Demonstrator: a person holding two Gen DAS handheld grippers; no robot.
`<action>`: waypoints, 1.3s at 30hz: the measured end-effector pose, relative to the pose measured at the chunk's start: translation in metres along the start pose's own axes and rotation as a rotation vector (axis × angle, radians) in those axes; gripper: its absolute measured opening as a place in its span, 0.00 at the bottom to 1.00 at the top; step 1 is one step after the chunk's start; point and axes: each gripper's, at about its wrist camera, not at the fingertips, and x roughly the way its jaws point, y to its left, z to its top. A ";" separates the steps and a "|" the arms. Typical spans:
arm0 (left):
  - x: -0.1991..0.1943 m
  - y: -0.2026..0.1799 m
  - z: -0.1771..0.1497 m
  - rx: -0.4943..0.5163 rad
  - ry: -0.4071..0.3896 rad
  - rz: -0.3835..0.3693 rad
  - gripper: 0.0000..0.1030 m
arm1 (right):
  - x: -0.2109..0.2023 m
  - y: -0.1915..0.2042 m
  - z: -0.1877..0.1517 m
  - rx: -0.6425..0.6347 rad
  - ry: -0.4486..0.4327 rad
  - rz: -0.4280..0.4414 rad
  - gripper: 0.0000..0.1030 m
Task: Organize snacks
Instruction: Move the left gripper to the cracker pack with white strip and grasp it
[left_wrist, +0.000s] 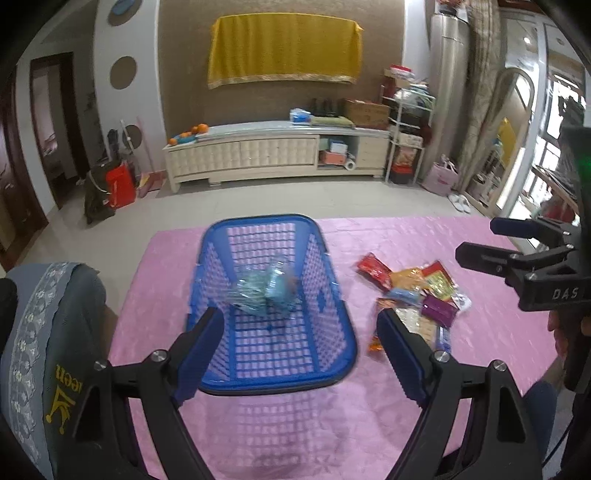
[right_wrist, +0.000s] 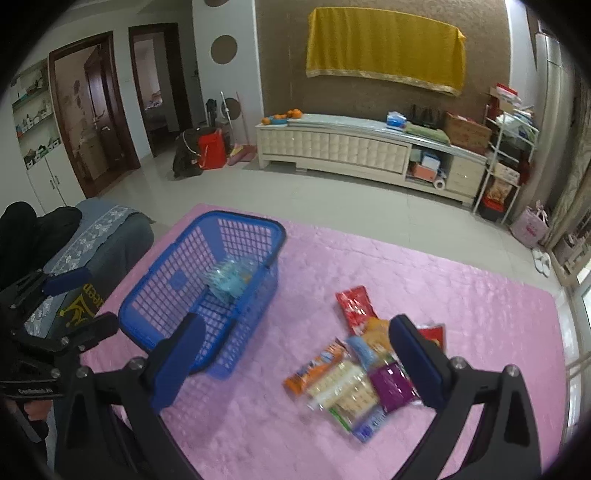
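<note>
Blue basket on pink worktop: one pale-blue snack pkt inside. Approx. eight pkts in snack pile beside basket, still to sort. Left hand-held gripper spread, empty; right hand-held gripper spread, empty, above pile.

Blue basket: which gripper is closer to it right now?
Left. The left gripper hangs open right over the blue basket's near rim; the right gripper is off to its side, above the snack pile.
</note>
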 end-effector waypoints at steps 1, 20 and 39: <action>0.000 -0.004 0.000 0.004 0.003 -0.006 0.81 | -0.002 -0.003 -0.002 0.004 0.001 -0.002 0.98; 0.040 -0.100 -0.019 0.114 0.118 -0.157 0.81 | -0.027 -0.087 -0.077 0.145 0.046 -0.078 0.98; 0.098 -0.157 -0.035 0.269 0.193 -0.171 0.81 | 0.007 -0.130 -0.136 0.242 0.120 -0.119 0.98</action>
